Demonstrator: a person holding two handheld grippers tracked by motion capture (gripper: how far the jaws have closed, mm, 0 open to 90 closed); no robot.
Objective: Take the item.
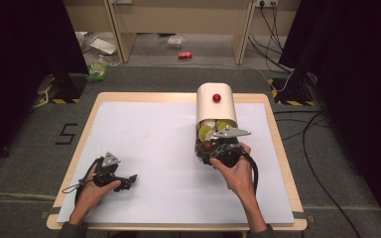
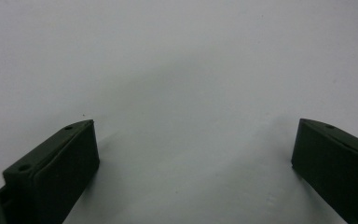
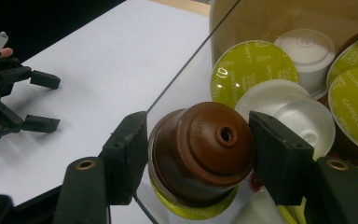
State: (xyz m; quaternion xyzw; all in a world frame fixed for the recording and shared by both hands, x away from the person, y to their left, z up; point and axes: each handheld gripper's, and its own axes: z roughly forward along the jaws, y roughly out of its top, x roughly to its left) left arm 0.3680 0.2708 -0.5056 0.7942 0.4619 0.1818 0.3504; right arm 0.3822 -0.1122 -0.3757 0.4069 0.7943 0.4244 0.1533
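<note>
Desk (image 1: 129,129), white sheet over wood, dark room behind. Item: brown coffee capsule (image 3: 200,144), at the mouth of a tipped cream dispenser (image 1: 216,106) near the far right edge. Right gripper (image 3: 198,149) clamped on its domed flanks. Likely light, thin-walled, smooth; take low near the rim, gently. Left gripper (image 2: 191,154) spread, empty, near left corner.

A cream cylindrical container (image 1: 216,105) with a red knob (image 1: 217,98) lies on its side at the table's far right, its mouth spilling coffee capsules. A brown capsule (image 3: 200,149) sits at the clear front edge, beside white capsules (image 3: 289,109) and lime-green foil lids printed CAPPUCCINO (image 3: 254,67).
</note>
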